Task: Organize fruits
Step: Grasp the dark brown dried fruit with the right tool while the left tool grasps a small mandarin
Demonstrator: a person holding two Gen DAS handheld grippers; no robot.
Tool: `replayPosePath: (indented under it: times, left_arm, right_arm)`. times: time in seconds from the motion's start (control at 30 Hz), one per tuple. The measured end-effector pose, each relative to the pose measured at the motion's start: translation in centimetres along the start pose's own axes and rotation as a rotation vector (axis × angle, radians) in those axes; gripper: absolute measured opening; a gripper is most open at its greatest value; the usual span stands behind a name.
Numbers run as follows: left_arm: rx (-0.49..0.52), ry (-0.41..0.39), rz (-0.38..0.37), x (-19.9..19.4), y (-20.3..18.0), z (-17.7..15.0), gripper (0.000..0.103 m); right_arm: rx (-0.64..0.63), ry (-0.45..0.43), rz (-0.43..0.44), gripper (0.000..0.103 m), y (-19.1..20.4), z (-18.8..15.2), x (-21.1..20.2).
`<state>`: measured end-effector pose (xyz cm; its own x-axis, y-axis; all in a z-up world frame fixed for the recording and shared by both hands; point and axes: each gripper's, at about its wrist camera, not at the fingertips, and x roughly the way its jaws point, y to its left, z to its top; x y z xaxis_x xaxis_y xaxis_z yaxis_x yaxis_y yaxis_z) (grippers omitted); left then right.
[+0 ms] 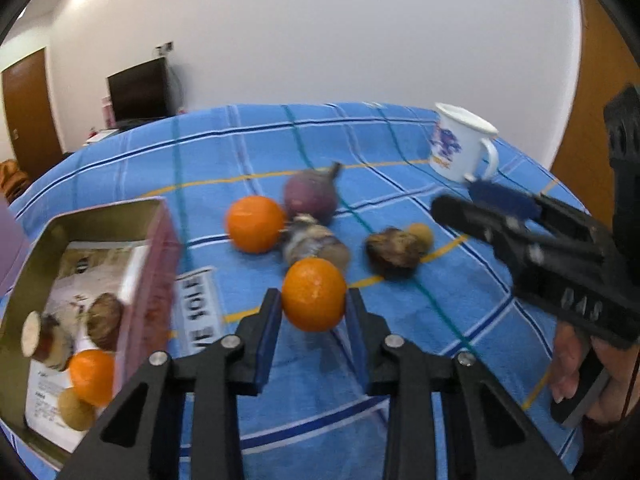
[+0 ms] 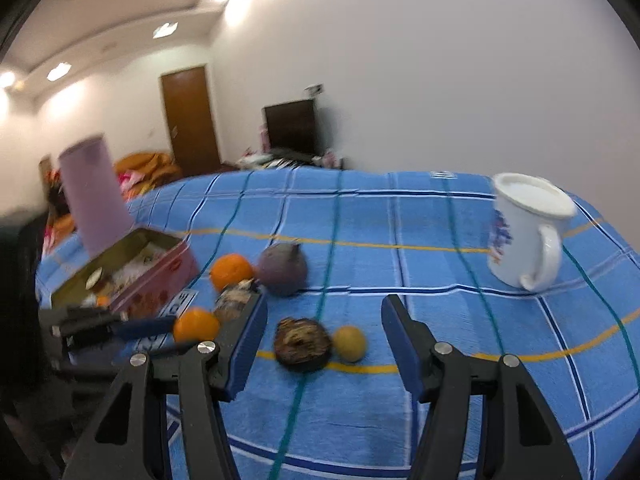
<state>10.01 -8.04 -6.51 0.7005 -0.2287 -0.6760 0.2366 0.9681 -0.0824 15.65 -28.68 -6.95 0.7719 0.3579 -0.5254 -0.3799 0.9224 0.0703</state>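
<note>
Left gripper (image 1: 314,312) closed on an orange (image 1: 314,294), just above the blue checked cloth (image 1: 360,148)

Could squirt free en route to the tin (image 1: 154,216) at left, given round skin under narrow fingers (image 1: 267,334); right gripper (image 2: 324,344) half open, empty, over the dark fruit (image 2: 302,343)

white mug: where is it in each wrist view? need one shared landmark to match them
Left wrist view: white mug sits upper right, on the blue plaid cloth, beyond the right gripper.
Right wrist view: the mug is at right, above and right of that gripper's own fingers.
Shared landmark: the pink tin, at left in both views.
</note>
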Motion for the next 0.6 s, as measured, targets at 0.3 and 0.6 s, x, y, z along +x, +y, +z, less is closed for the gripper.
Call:
replayPosePath:
  times: [0.3,0.6]
  left_arm:
    - [-0.025,0.005,-0.025,0.3,0.9,0.0,0.034]
    - [-0.035,0.004,-0.032,0.3,1.0,-0.1,0.034]
  right_arm:
    - [-0.146,0.219,0.052,0.052,2.8,-0.4,4.6]
    - [-0.152,0.258,0.004,0.052,2.9,-0.4,5.7]
